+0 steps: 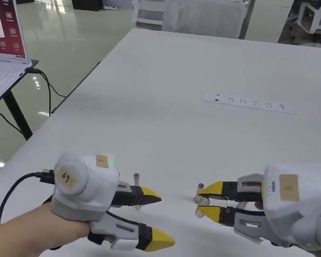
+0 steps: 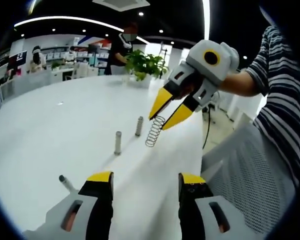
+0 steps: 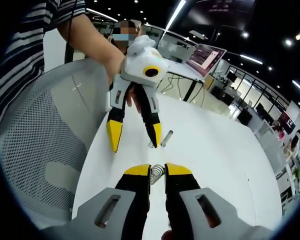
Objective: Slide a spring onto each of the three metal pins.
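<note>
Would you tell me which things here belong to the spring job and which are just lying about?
Job:
spring
right gripper, jaws holding it
metal pins
left gripper, jaws open

Lying about:
power strip
laptop
chair

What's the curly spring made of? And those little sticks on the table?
The spring looks like thin bare metal wire: silvery grey, coiled, see-through between turns. The pins look like solid metal too: dull grey with a soft shine. Which metal, I cannot tell.

The head view looks down on the wide white table (image 1: 166,80). Both gripper views sit low, facing each other over the short grey metal pins (image 2: 118,143).
</note>
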